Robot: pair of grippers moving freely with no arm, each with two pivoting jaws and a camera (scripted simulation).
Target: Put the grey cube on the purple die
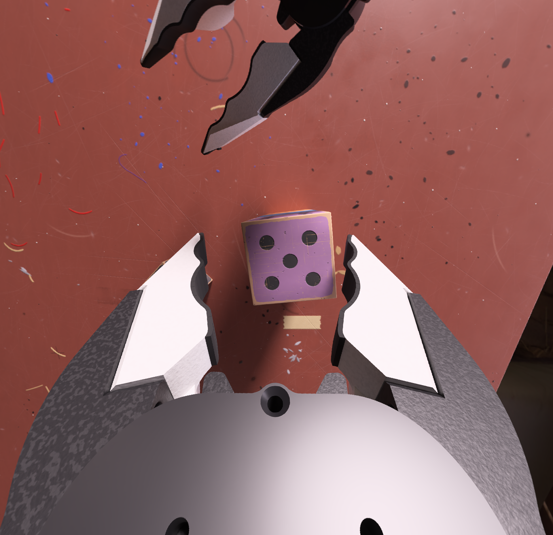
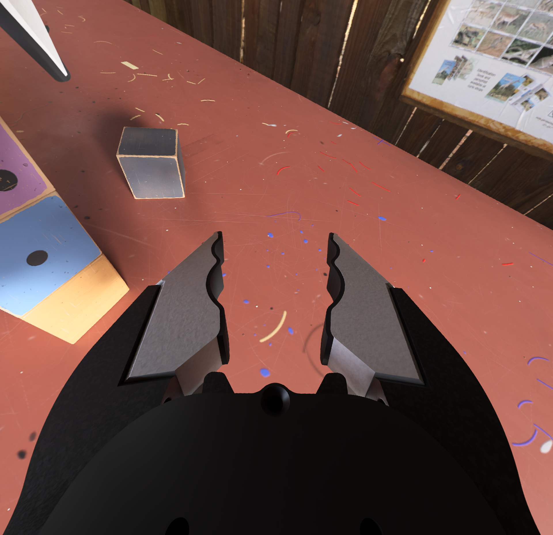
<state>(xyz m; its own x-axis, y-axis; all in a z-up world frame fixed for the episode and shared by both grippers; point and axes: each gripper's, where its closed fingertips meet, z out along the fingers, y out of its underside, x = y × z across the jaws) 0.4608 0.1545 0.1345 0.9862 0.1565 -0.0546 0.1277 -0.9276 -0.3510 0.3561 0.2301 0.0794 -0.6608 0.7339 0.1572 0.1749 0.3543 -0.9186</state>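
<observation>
The purple die [image 1: 288,260] sits on the red table with its five-pip face up. It shows between the fingers of my left gripper [image 1: 275,237], which is open and empty above it. In the right wrist view the die [image 2: 18,167] is at the left edge, with a blue one-pip side. The grey cube [image 2: 151,164], with tan edges, stands on the table just beyond the die. My right gripper [image 2: 275,235] is open and empty, over bare table to the right of the cube and nearer than it. It also shows in the left wrist view [image 1: 175,107], beyond the die.
The red table [image 2: 329,191] is speckled with paint flecks and scratches. Its far edge runs along a dark wooden plank wall [image 2: 299,26] bearing a framed poster [image 2: 493,41]. A strip of tan tape [image 1: 301,322] lies by the die. The table's edge [image 1: 520,326] drops off at the right.
</observation>
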